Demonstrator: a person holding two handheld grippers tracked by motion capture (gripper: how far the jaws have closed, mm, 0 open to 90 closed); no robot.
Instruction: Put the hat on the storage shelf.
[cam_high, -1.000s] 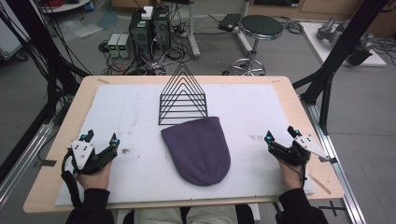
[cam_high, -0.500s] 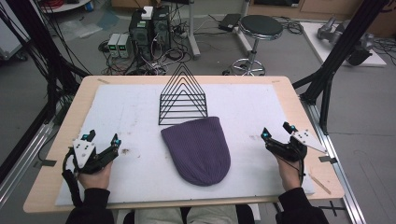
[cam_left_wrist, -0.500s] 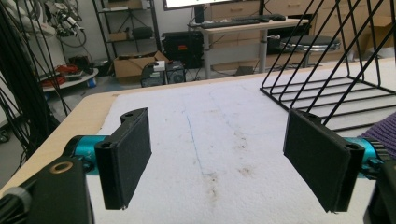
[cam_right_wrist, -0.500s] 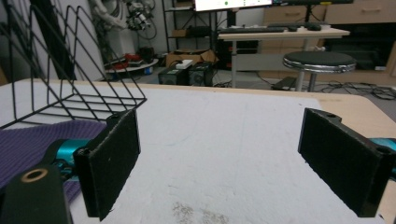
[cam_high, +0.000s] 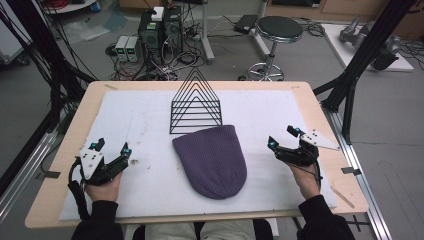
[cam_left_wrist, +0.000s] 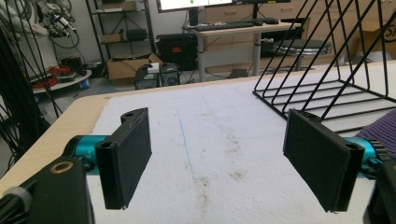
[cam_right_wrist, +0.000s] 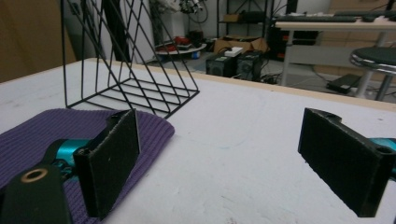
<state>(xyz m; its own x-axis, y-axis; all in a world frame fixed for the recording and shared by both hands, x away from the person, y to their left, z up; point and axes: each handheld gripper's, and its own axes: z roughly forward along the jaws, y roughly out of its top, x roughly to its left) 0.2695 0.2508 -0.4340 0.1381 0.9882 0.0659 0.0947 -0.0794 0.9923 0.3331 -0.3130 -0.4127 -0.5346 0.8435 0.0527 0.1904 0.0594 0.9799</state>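
Note:
A purple knit beanie (cam_high: 212, 160) lies flat in the middle of the white mat (cam_high: 135, 125), its brim toward the black wire rack (cam_high: 196, 102) just behind it. My left gripper (cam_high: 112, 146) rests at the mat's left side, well apart from the hat, open with nothing between its pads (cam_left_wrist: 126, 156). My right gripper (cam_high: 283, 137) hovers to the right of the hat, also open and empty. In the right gripper view the beanie (cam_right_wrist: 32, 137) sits behind the left pad (cam_right_wrist: 109, 161), with the rack (cam_right_wrist: 123, 70) beyond it.
The wooden table (cam_high: 75, 130) edges the mat on all sides. On the floor behind stand computer boxes (cam_high: 160, 27) with cables and a round stool (cam_high: 279, 30). Black frame struts (cam_high: 360, 65) rise at the table's right and left.
My right gripper has shifted left toward the beanie and lifted a little. The left gripper and the hat have stayed where they were.

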